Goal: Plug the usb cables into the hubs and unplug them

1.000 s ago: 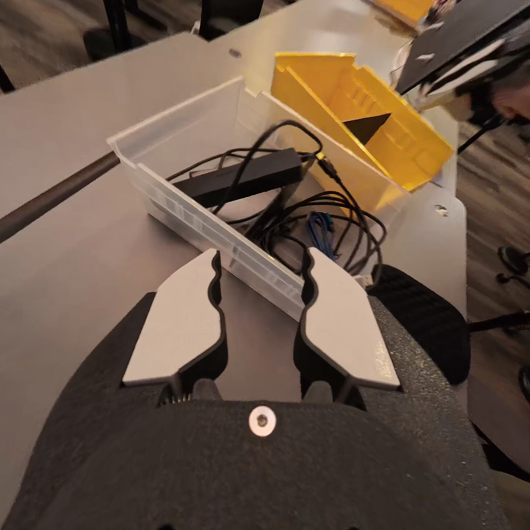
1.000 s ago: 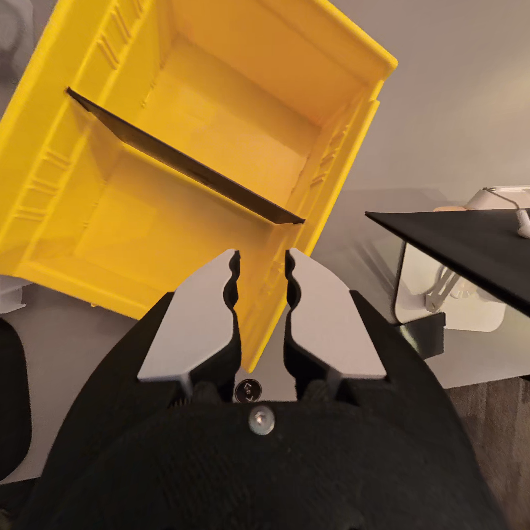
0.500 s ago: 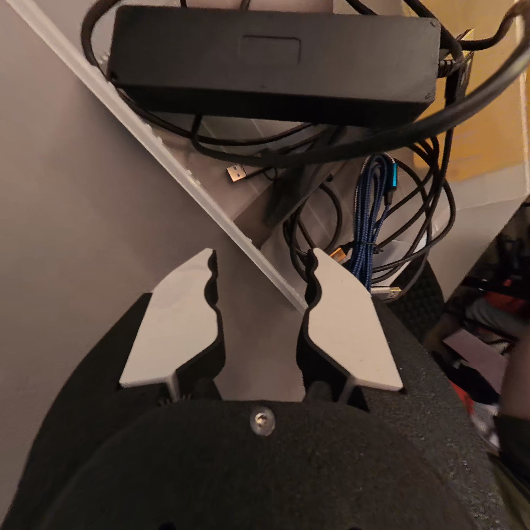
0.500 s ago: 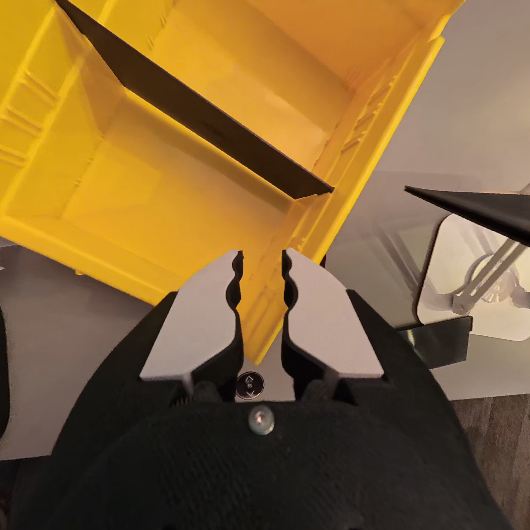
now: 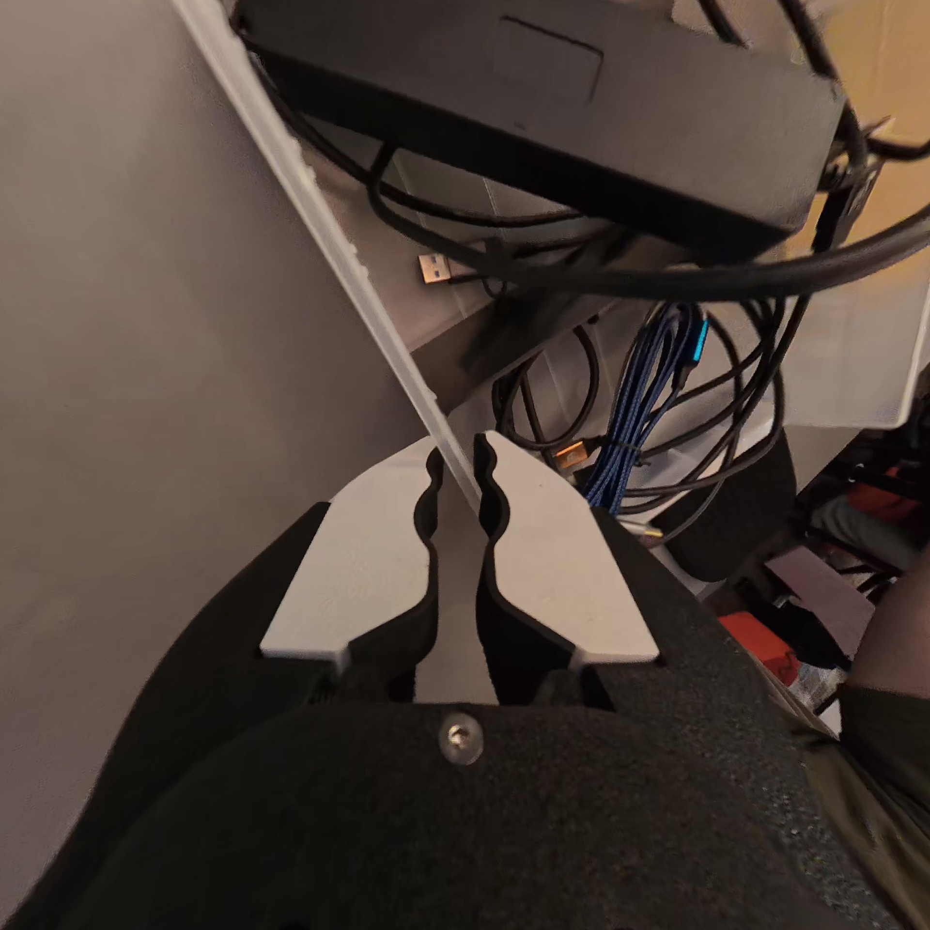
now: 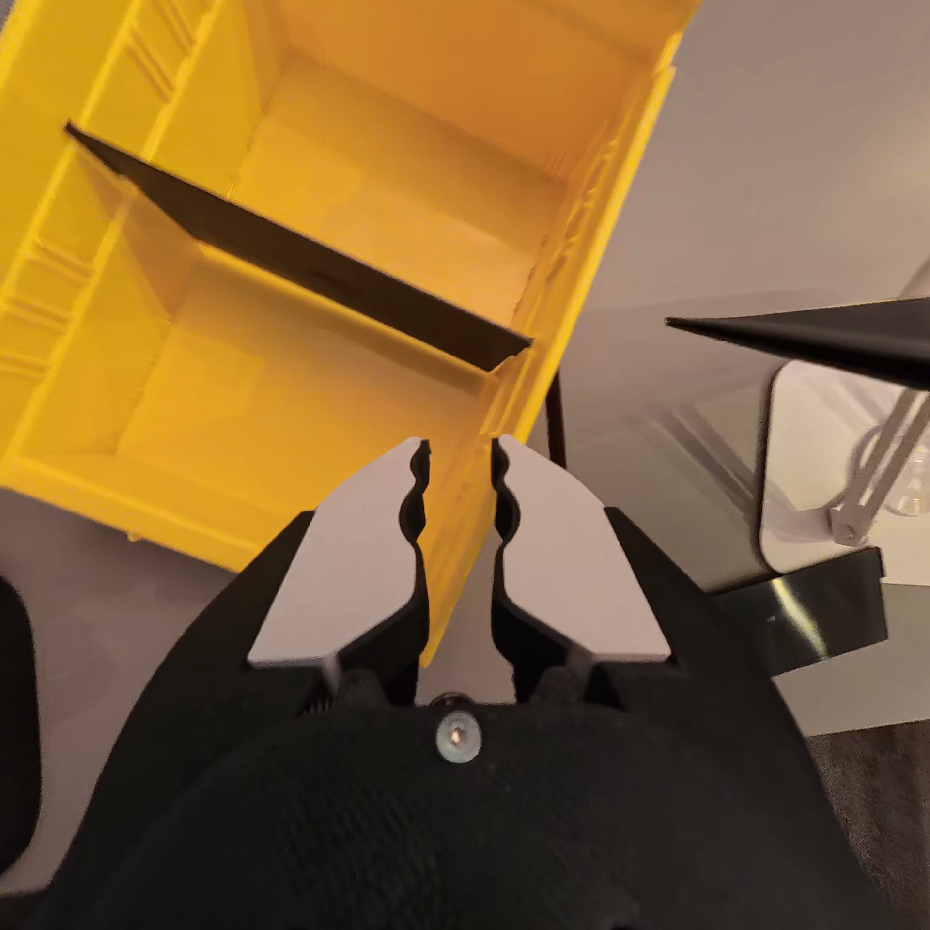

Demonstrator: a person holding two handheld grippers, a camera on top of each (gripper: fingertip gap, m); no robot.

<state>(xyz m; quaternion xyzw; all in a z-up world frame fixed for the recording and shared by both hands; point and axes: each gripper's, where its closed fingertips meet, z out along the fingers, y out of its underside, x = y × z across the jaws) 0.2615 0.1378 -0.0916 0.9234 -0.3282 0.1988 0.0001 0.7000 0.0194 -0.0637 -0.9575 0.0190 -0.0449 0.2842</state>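
Observation:
In the left wrist view, a clear plastic bin [image 5: 322, 201] holds a black USB hub [image 5: 553, 100], tangled black cables [image 5: 745, 402], a bundled blue braided cable [image 5: 644, 402] and a loose USB plug [image 5: 434, 268]. My left gripper [image 5: 455, 448] is shut on the bin's near wall, with the rim between its fingertips. In the right wrist view, my right gripper [image 6: 460, 445] is shut on the corner wall of an empty yellow bin [image 6: 604, 251] with a black divider [image 6: 302, 266].
Both bins sit on a grey table [image 5: 126, 352]. A white stand base [image 6: 830, 453] under a black plate [image 6: 830, 337] is right of the yellow bin. A black chair back [image 5: 729, 528] and a person's sleeve [image 5: 896, 755] lie past the table edge. The grippers' ends are close to 45 cm from one another.
My left gripper dropped down over the clear bin and closed from wide open onto its wall. My right gripper narrowed on the yellow bin's wall, and the bin turned in the view.

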